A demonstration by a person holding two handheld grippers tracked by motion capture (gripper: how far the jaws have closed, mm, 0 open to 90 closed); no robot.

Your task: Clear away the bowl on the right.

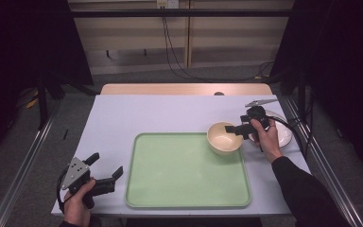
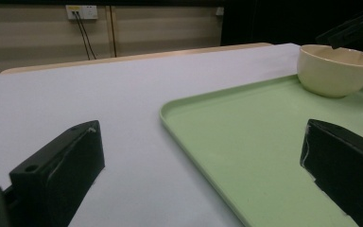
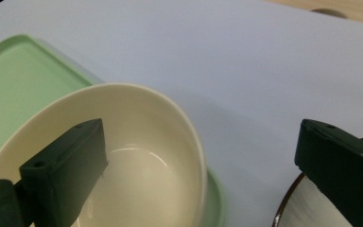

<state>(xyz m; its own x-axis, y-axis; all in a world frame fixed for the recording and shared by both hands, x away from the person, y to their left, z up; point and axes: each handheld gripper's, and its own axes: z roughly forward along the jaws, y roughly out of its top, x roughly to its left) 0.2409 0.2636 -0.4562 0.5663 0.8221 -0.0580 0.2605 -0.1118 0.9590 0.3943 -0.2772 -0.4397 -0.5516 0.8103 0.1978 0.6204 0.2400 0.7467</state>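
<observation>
High view, bowl [image 1: 224, 137]: a cream bowl is seen standing upright on the far right corner of the green tray [image 1: 184, 189].
High view, tray: it is laid flat on the white desk [image 1: 123, 118], toward the near edge.
High view, right gripper [image 1: 234, 128]: it is held at the right rim of the bowl, with one jaw over the bowl's inside and the other outside it; the jaws are spread wide and nothing is clamped.
High view, plate [image 1: 286, 137]: a white plate is seen just to the right of the bowl, off the tray, partly covered by the right hand [image 1: 266, 137].
High view, left gripper [image 1: 108, 167]: it is held by the left hand [image 1: 78, 203] just left of the tray's near corner, jaws released.
Left gripper view, jaws: they are seen spread apart with nothing between them, one over the desk and one over the tray [image 2: 264, 142].
Left gripper view, bowl [image 2: 335, 71]: it is seen at the far end of the tray.
Right gripper view, jaws: the bowl's rim [image 3: 189, 137] is straddled but not pressed; one jaw is set inside the bowl [image 3: 137, 165], the other above the dark-edged plate [image 3: 307, 208].
</observation>
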